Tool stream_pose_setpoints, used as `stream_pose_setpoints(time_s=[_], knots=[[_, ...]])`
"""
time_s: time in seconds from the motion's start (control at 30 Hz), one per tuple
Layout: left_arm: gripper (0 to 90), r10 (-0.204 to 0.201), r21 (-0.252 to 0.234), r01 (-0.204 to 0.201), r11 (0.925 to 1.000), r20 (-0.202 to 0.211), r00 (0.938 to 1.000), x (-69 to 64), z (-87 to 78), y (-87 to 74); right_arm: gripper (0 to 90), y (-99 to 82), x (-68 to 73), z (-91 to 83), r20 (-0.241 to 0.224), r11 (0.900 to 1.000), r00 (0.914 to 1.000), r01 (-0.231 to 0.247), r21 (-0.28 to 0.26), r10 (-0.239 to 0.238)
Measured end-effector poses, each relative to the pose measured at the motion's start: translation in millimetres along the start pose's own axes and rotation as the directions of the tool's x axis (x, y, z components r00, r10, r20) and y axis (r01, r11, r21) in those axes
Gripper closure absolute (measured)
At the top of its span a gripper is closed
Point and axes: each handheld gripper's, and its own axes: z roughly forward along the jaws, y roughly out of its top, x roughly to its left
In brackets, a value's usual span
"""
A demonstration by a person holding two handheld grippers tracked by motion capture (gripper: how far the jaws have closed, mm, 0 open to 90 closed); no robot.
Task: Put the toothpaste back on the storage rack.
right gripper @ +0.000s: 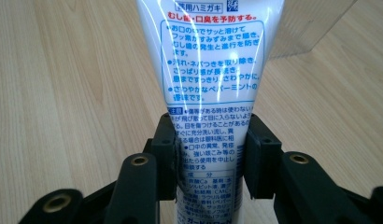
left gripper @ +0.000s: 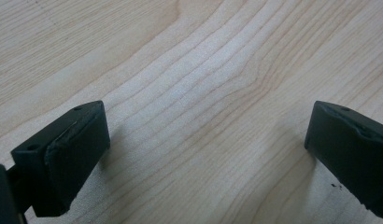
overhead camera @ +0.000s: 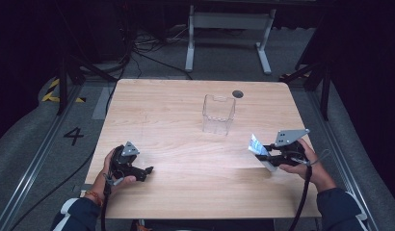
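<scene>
Near the counter's (overhead camera: 186,187) front-left corner the left tongs (left gripper: 206,140) rest spread wide on bare wood; a clear bin (overhead camera: 218,114) stands toward the back edge; near the right edge the right tongs (right gripper: 209,149) clamp a white toothpaste tube (right gripper: 210,70).

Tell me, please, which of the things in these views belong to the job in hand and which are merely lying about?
Part of the job:
- toothpaste tube, clamped between the jaws of the right gripper
- clear plastic container, standing open-topped mid-table, probably where the tube goes

Just there:
- left gripper, open and holding nothing, low over the table
- dark round hole at the table's far edge
</scene>
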Motion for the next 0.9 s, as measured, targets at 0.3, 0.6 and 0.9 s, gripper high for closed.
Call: stream_pose_setpoints(time_s=[0.3, 0.6, 0.9], knots=[[0.5, 0.000, 0.000, 0.000, 1.0000, 0.000, 1.0000, 0.0, 0.0, 0.0, 63.7, 9.5, -0.3, 0.4, 0.018, 0.9989, 0.9998, -0.005, -0.046, 0.006], [0.4, 0.000, 0.000, 0.000, 1.0000, 0.001, 1.0000, 0.0, 0.0, 0.0, 63.9, 18.2, -1.3, 1.2, 0.026, 0.9966, 0.9995, -0.013, -0.081, 0.016], [0.5, 0.001, 0.000, -0.001, 1.0000, 0.001, 1.0000, 0.1, 0.0, 0.0, 64.1, 28.8, -4.4, 1.5, 0.046, 0.9901, 0.9984, -0.025, -0.138, 0.032]])
